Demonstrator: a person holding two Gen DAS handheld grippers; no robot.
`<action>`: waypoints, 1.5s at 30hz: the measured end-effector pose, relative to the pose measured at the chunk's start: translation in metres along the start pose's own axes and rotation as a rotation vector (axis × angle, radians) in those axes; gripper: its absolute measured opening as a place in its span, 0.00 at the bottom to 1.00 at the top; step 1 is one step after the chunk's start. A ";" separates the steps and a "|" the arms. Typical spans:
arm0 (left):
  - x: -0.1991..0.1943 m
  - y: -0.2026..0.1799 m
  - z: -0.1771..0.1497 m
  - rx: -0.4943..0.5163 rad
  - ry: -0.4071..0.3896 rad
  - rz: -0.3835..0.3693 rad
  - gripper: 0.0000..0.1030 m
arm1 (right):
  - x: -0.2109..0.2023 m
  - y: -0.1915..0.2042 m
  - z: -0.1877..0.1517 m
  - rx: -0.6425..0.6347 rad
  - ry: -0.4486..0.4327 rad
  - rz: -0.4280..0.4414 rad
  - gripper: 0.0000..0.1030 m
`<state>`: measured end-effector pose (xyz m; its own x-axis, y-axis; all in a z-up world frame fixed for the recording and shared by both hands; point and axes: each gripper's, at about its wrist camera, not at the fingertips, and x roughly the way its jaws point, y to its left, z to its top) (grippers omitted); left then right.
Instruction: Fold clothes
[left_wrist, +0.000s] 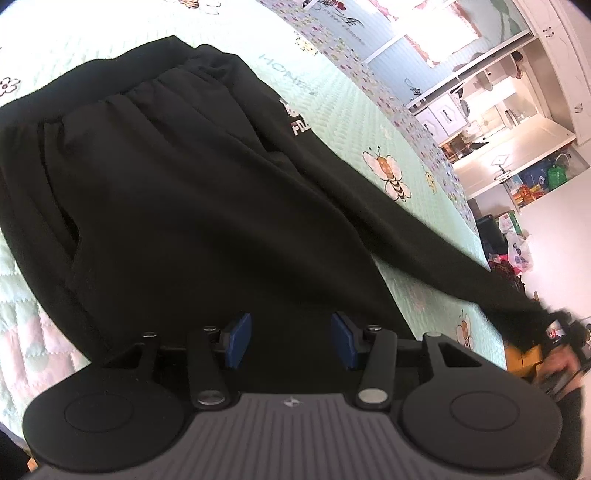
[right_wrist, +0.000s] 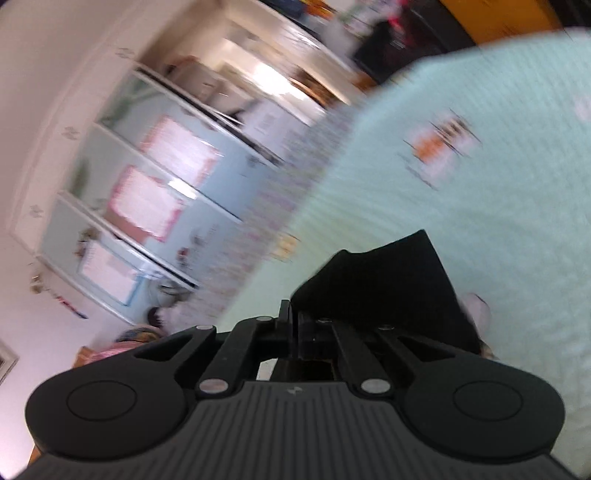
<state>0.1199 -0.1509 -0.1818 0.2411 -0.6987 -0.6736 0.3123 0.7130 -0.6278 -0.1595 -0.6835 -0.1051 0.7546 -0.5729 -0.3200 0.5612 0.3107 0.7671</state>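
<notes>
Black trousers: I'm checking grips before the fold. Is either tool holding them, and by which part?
The right tool is shut on the black trousers, pinching the end of one leg. The left tool is open above them, holding nothing.

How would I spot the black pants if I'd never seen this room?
Look at the big mint-green quilt with cartoon bees covering the bed. Spread flat across it are the black pants, gathered waistband at the far end. They are the only dark thing on the quilt, with a small white logo near the waist.

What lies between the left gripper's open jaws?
Only the black trousers: in the left wrist view their fabric fills the gap of the left gripper, unclamped.
</notes>
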 end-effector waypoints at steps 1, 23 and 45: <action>0.000 0.001 0.000 -0.005 0.003 0.000 0.50 | 0.011 0.007 0.006 -0.014 -0.005 -0.011 0.03; 0.006 0.010 0.000 -0.019 0.025 -0.023 0.54 | 0.080 -0.059 -0.085 0.077 0.306 -0.078 0.55; -0.013 0.018 0.011 -0.048 -0.036 -0.056 0.54 | 0.044 -0.025 -0.098 -0.038 0.236 -0.157 0.18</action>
<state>0.1328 -0.1291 -0.1800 0.2580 -0.7387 -0.6227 0.2819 0.6740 -0.6828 -0.1065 -0.6423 -0.1927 0.7129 -0.4252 -0.5576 0.6868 0.2629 0.6776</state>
